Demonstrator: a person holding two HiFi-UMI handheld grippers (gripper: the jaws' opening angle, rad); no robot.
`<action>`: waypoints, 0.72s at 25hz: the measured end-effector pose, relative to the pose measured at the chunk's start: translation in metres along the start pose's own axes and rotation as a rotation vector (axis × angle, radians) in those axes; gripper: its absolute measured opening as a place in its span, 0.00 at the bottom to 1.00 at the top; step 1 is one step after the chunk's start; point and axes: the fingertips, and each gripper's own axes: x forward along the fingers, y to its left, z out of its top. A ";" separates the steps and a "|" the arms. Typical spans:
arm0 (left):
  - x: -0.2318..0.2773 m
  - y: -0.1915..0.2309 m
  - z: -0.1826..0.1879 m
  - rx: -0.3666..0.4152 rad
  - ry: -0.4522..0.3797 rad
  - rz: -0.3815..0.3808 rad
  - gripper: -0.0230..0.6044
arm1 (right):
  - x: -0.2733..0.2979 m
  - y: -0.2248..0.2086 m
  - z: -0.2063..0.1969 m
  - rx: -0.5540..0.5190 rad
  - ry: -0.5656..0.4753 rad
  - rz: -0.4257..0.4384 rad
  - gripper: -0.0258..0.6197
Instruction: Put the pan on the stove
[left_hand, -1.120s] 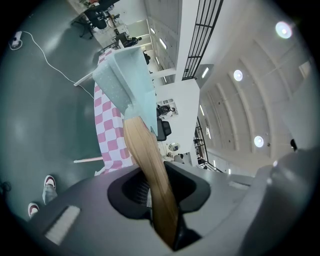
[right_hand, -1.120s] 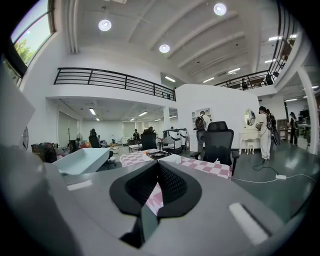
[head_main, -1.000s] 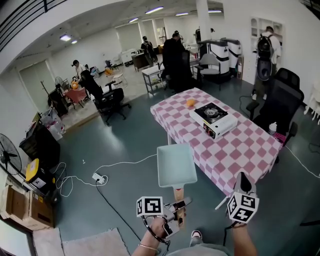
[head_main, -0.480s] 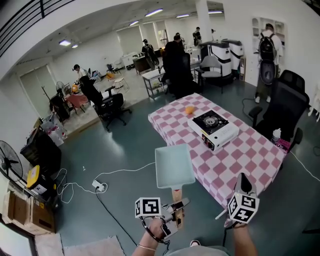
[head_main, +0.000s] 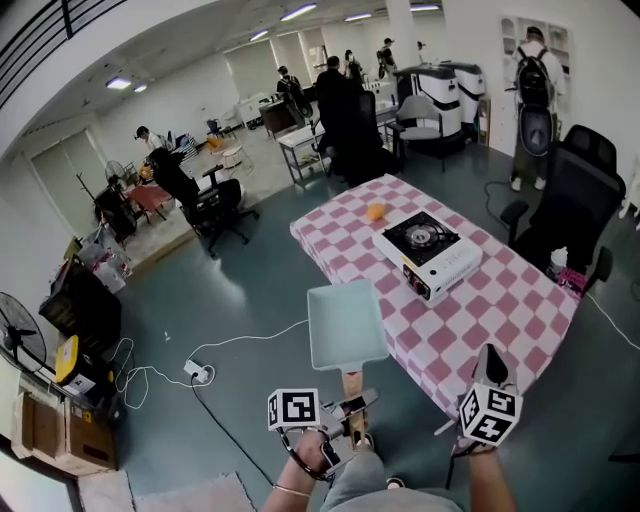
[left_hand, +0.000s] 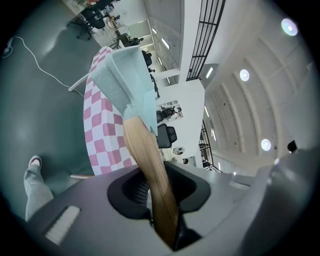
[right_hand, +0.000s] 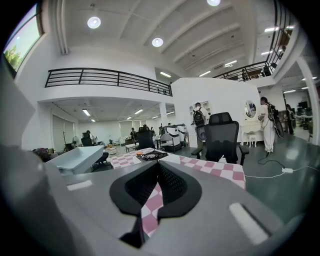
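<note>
A square pale-green pan (head_main: 345, 325) with a wooden handle (head_main: 351, 385) is carried level over the floor, just left of the near corner of the checked table (head_main: 480, 300). My left gripper (head_main: 352, 408) is shut on the handle (left_hand: 150, 165), and the pan (left_hand: 125, 75) juts out ahead of it. A white portable stove (head_main: 428, 250) with a black burner sits mid-table, well beyond the pan. My right gripper (head_main: 490, 358) hovers near the table's front corner, shut and holding nothing. The right gripper view shows the pan (right_hand: 75, 159) at left and the stove (right_hand: 151, 156) ahead.
An orange object (head_main: 376, 211) lies on the table behind the stove. A black office chair (head_main: 575, 200) stands at the table's right side. A white cable and power strip (head_main: 195, 368) lie on the floor at left. Several people and desks are in the background.
The table and stove have shifted slightly left and nearer in the head view. The pan stays in the left gripper. The person's leg now shows at the bottom edge.
</note>
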 end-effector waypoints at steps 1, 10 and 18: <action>0.003 0.002 0.005 -0.003 0.004 -0.002 0.17 | 0.004 -0.001 -0.002 -0.001 0.005 -0.006 0.05; 0.038 0.011 0.080 0.007 0.070 -0.041 0.17 | 0.061 0.003 0.012 0.008 0.006 -0.075 0.05; 0.067 0.017 0.172 0.031 0.156 -0.062 0.17 | 0.128 0.028 0.049 0.003 -0.030 -0.157 0.05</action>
